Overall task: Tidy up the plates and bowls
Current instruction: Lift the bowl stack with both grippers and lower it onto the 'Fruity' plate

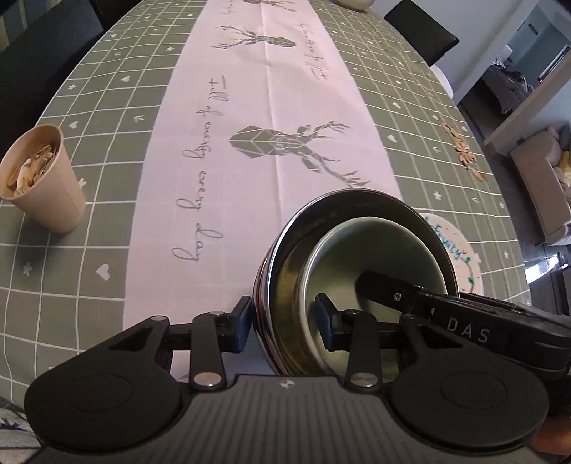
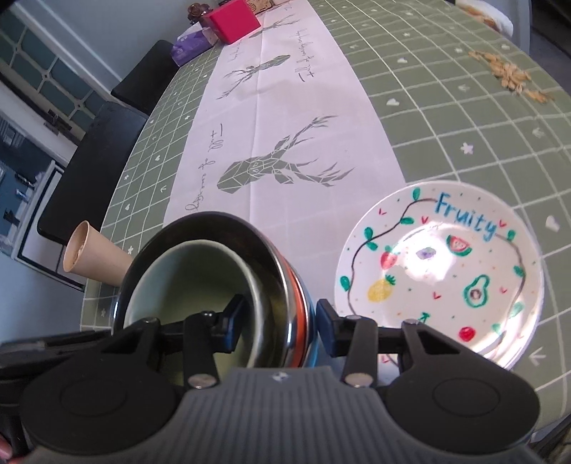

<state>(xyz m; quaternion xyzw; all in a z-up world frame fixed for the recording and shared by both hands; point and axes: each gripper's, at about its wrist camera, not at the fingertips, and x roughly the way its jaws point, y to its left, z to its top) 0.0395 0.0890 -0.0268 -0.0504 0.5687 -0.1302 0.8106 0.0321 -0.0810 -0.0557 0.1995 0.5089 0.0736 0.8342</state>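
Observation:
A steel bowl (image 1: 357, 200) (image 2: 200, 221) holds a pale green bowl (image 1: 385, 250) (image 2: 185, 271) and sits on red and blue bowls, of which only the edges show. The stack is tilted. My left gripper (image 1: 283, 317) is shut on the stack's left wall, one pad outside and one inside the green bowl. My right gripper (image 2: 278, 317) is shut on the opposite wall in the same way. One of its fingers (image 1: 389, 289) shows inside the green bowl. A white plate (image 2: 439, 264) (image 1: 464, 250), painted with fruit and the word "Fruity", lies flat to the stack's right.
A paper cup (image 1: 46, 185) (image 2: 96, 257) with scraps stands to the left on the green checked tablecloth (image 1: 89, 250). Crumbs (image 1: 464, 146) (image 2: 510, 75) are scattered at the far right. A red box (image 2: 235, 19) and a purple pack (image 2: 189, 46) sit at the far end. Black chairs (image 2: 92, 160) line the left side.

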